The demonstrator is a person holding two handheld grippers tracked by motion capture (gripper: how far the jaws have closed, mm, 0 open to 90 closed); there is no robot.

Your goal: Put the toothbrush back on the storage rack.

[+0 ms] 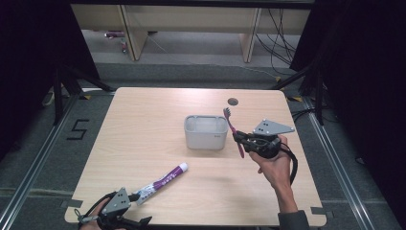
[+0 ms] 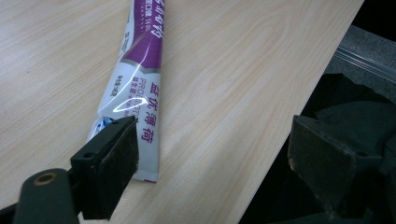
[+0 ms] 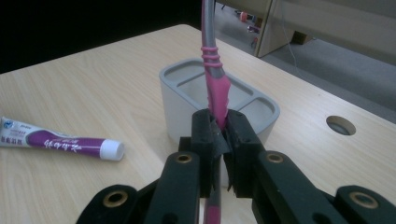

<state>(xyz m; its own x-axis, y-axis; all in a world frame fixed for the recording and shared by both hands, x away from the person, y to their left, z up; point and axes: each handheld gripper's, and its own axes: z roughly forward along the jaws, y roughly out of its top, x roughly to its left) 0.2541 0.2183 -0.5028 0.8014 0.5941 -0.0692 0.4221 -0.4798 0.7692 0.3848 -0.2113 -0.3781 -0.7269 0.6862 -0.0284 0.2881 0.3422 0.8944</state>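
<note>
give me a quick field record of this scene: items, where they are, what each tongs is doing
surface: wooden table
holder: grey compartmented caddy, mid-table, upright
toothbrush: pink toothbrush, off the table, to the right of the caddy, head up
toothpaste: purple and white tube, lying flat, cap pointing toward the caddy
right tongs: shut on the toothbrush handle
left tongs: open at the tube's crimped end, one jaw over it

The wooden table (image 1: 143, 143) carries one grey holder (image 1: 206, 132), whose top is divided into three compartments as seen in the right gripper view. There is one pink toothbrush (image 1: 233, 130) and one purple-and-white toothpaste tube (image 1: 163, 182) with a single white cap (image 3: 112, 150). Two handheld grippers are present: one left gripper (image 1: 135, 196) and one right gripper (image 1: 237, 138). The tabletop has one round hole (image 1: 232, 101).
</note>
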